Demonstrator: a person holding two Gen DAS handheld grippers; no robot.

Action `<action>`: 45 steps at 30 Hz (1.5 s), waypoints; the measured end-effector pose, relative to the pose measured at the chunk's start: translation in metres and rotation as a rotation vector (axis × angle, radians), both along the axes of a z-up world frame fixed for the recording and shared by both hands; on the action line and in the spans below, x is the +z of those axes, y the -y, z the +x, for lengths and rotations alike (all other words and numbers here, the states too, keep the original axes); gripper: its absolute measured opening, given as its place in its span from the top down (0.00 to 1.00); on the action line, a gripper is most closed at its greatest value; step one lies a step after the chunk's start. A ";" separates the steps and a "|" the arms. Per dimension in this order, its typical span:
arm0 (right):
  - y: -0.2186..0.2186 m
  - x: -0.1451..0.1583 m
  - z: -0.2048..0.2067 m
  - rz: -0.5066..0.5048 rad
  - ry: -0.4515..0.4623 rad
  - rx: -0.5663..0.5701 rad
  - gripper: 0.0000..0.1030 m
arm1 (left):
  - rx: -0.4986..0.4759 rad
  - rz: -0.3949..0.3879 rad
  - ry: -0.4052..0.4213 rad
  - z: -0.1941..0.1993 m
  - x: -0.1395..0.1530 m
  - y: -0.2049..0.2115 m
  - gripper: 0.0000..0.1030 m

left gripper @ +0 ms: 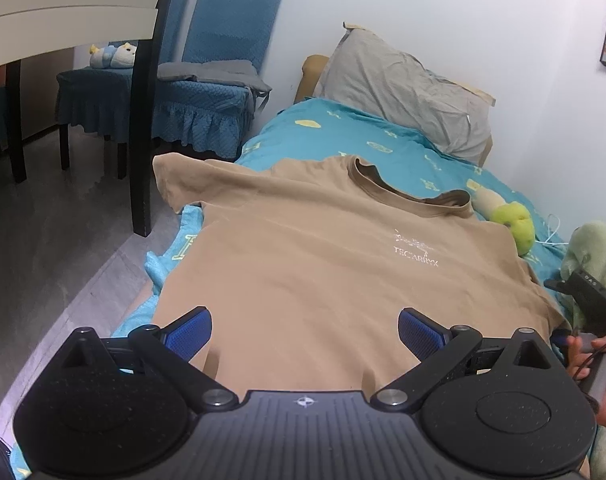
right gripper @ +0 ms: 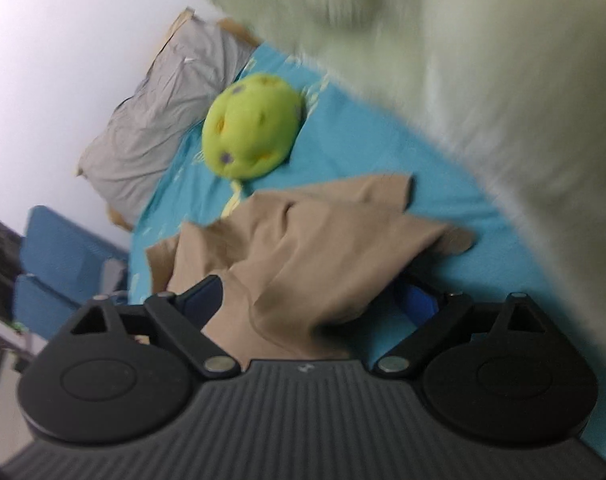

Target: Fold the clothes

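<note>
A tan T-shirt (left gripper: 315, 248) lies front side up on the teal bed sheet (left gripper: 343, 132), collar toward the pillow, its left sleeve hanging off the bed edge. My left gripper (left gripper: 305, 330) is open, its blue pads on either side of the shirt's lower hem, which bulges up between them. In the right wrist view the shirt's right side (right gripper: 303, 248) is rumpled with its sleeve spread on the sheet. My right gripper (right gripper: 319, 300) is open over that rumpled fabric. The right wrist view is blurred.
A grey pillow (left gripper: 407, 88) lies at the head of the bed against the white wall. A green plush toy (right gripper: 251, 126) lies beside the shirt's shoulder. A pale green blanket (right gripper: 463, 60) lies at the right. Blue-covered chairs (left gripper: 215, 80) and a table leg (left gripper: 143, 128) stand left of the bed.
</note>
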State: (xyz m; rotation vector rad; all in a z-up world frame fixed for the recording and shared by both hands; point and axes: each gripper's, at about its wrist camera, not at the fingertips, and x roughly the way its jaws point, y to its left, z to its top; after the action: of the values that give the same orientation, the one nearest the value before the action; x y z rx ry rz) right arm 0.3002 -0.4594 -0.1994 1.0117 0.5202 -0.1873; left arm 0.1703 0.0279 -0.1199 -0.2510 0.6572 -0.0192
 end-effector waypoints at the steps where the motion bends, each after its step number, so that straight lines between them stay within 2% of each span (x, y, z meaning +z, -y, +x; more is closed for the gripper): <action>1: 0.000 -0.002 0.001 0.031 0.020 -0.019 0.08 | 0.000 -0.007 -0.004 0.002 -0.001 0.000 0.02; 4: 0.000 -0.007 0.010 0.100 0.062 -0.036 0.08 | -0.004 -0.020 -0.018 0.009 -0.005 0.001 0.02; 7: 0.004 -0.008 0.019 0.064 0.076 -0.006 0.08 | -0.011 -0.030 -0.020 0.012 -0.006 0.001 0.02; 11: 0.009 -0.011 0.031 0.014 0.086 -0.059 0.12 | -0.012 -0.035 -0.020 0.013 -0.007 0.000 0.02; 13: 0.008 -0.007 0.041 -0.035 0.060 -0.057 0.50 | -0.012 -0.033 -0.013 0.013 -0.006 0.000 0.02; 14: 0.006 -0.004 0.047 -0.076 0.039 -0.037 0.59 | -0.013 -0.029 -0.007 0.014 -0.005 0.000 0.02; 15: 0.002 0.002 0.051 -0.144 0.025 -0.013 0.81 | -0.012 -0.024 0.001 0.014 -0.003 0.001 0.02; 18: -0.018 0.032 0.048 -0.403 0.043 -0.031 0.83 | -0.003 -0.018 0.021 0.014 0.003 0.000 0.02; 20: -0.031 0.054 0.043 -0.475 0.063 -0.072 0.83 | -0.005 -0.023 0.030 0.015 0.008 -0.003 0.02; 22: -0.055 0.078 0.041 -0.551 0.096 -0.094 0.83 | 0.006 0.014 0.043 0.014 0.014 -0.006 0.02; 24: -0.091 0.102 0.041 -0.671 0.132 -0.076 0.83 | 0.016 0.050 0.057 0.014 0.020 -0.009 0.02; 27: -0.159 0.125 0.050 -0.875 0.180 0.011 0.83 | 0.039 0.098 0.081 0.012 0.028 -0.018 0.02; 29: -0.208 0.124 0.059 -0.986 0.200 0.120 0.82 | 0.061 0.116 0.079 0.012 0.030 -0.025 0.02; 31: -0.252 0.110 0.072 -1.063 0.187 0.240 0.82 | 0.084 0.118 0.058 0.014 0.030 -0.033 0.02; 33: -0.282 0.091 0.084 -1.084 0.160 0.338 0.82 | 0.102 0.110 0.034 0.016 0.028 -0.041 0.02; 36: -0.304 0.066 0.099 -1.060 0.100 0.431 0.80 | 0.120 0.106 0.015 0.019 0.024 -0.051 0.02; 38: -0.304 0.056 0.106 -0.988 0.052 0.492 0.75 | 0.119 0.108 0.007 0.020 0.020 -0.053 0.02; 39: -0.302 0.054 0.106 -0.941 0.045 0.517 0.57 | 0.116 0.108 0.003 0.021 0.019 -0.053 0.02; 40: -0.298 0.056 0.105 -0.885 0.055 0.534 0.19 | 0.113 0.109 -0.001 0.022 0.017 -0.053 0.02; 41: -0.293 0.057 0.103 -0.829 0.065 0.550 0.03 | 0.110 0.109 -0.004 0.022 0.015 -0.053 0.02; 42: -0.290 0.060 0.100 -0.790 0.077 0.558 0.00 | 0.105 0.104 -0.007 0.024 0.014 -0.053 0.02; 45: -0.283 0.085 0.083 -0.730 0.119 0.562 0.00 | 0.081 0.089 -0.016 0.024 0.011 -0.048 0.02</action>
State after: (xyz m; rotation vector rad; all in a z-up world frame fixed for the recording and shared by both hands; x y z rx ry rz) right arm 0.3827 -0.1761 -0.1143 0.1437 0.5482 0.1808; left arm 0.1942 0.0759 -0.1088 -0.1919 0.6621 0.0902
